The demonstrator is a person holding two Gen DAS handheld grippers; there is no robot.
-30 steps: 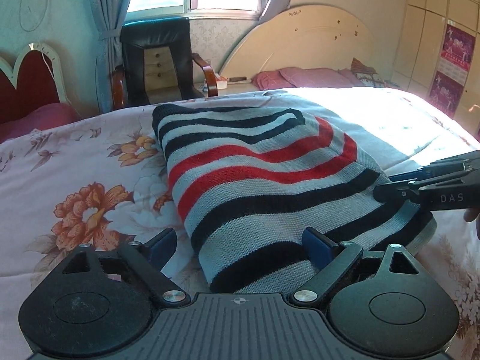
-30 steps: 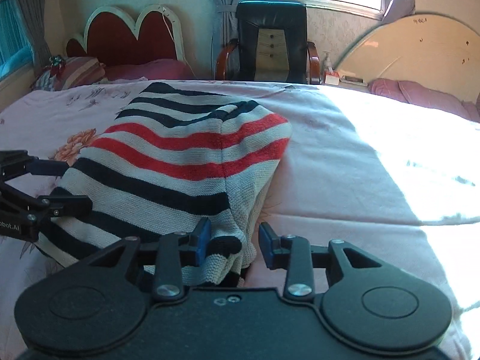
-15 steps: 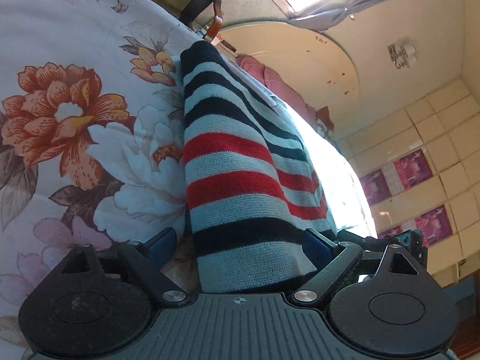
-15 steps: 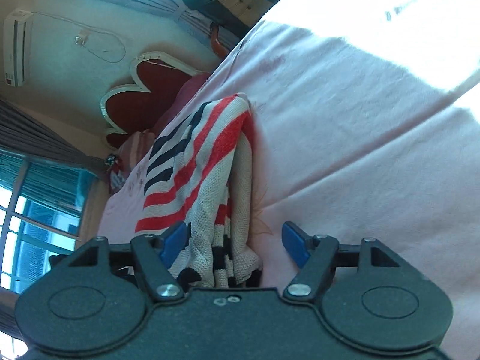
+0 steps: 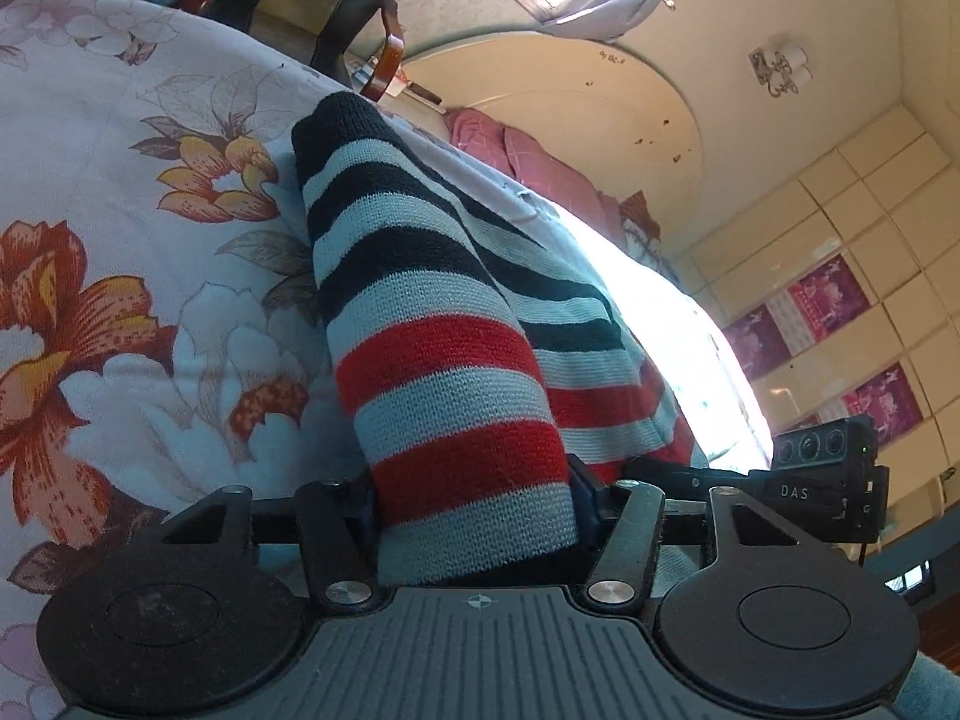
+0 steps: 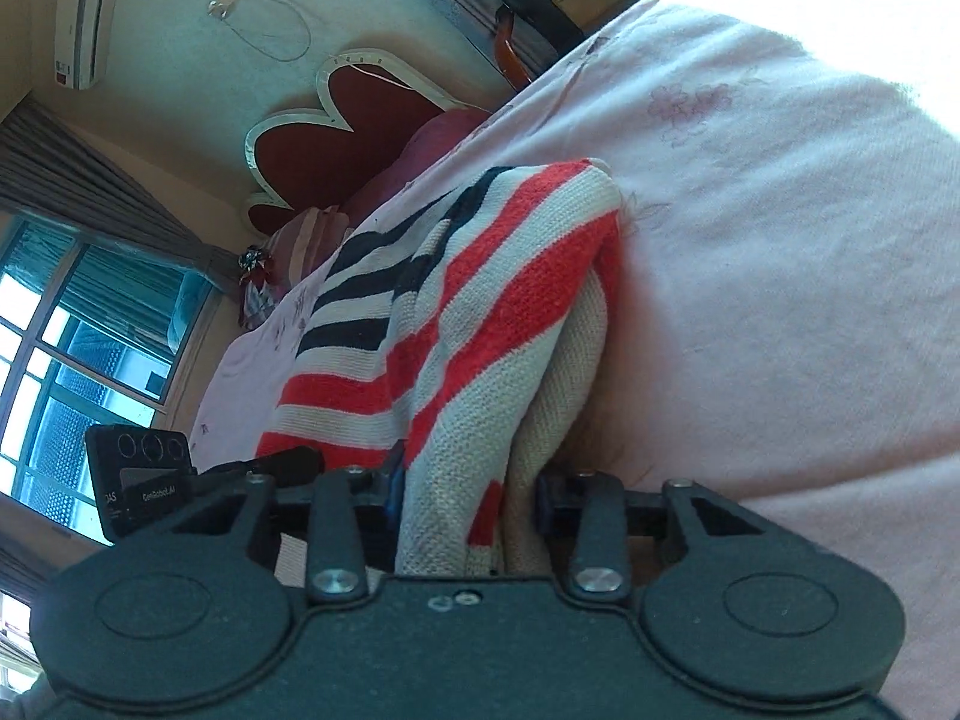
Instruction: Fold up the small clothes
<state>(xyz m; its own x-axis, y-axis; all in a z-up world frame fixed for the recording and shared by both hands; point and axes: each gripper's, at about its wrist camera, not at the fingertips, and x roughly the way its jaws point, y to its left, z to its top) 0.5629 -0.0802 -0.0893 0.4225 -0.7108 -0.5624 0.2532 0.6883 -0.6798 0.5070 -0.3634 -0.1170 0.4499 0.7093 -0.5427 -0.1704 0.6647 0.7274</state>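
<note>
**Both jaws close on one end of the striped sweater**

My left gripper [image 5: 474, 516] and right gripper [image 6: 462, 498] each take a near corner of the striped sweater [image 5: 420, 324], jaws closing with knit bunched between them. The sweater's long axis runs straight away from me across the floral bed [image 5: 120, 228], toward the heart-shaped headboard [image 6: 336, 138]. Neither hand is nearer.

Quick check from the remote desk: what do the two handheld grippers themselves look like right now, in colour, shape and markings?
Both are matte black. The left gripper has a ribbed base plate with a small crosshair mark, two round discs, silver pivot screws and dark blue finger pads. The right gripper matches, with a smooth base and blue pads. Seen from the other's camera, each carries a black box with three lenses and white lettering.
</note>
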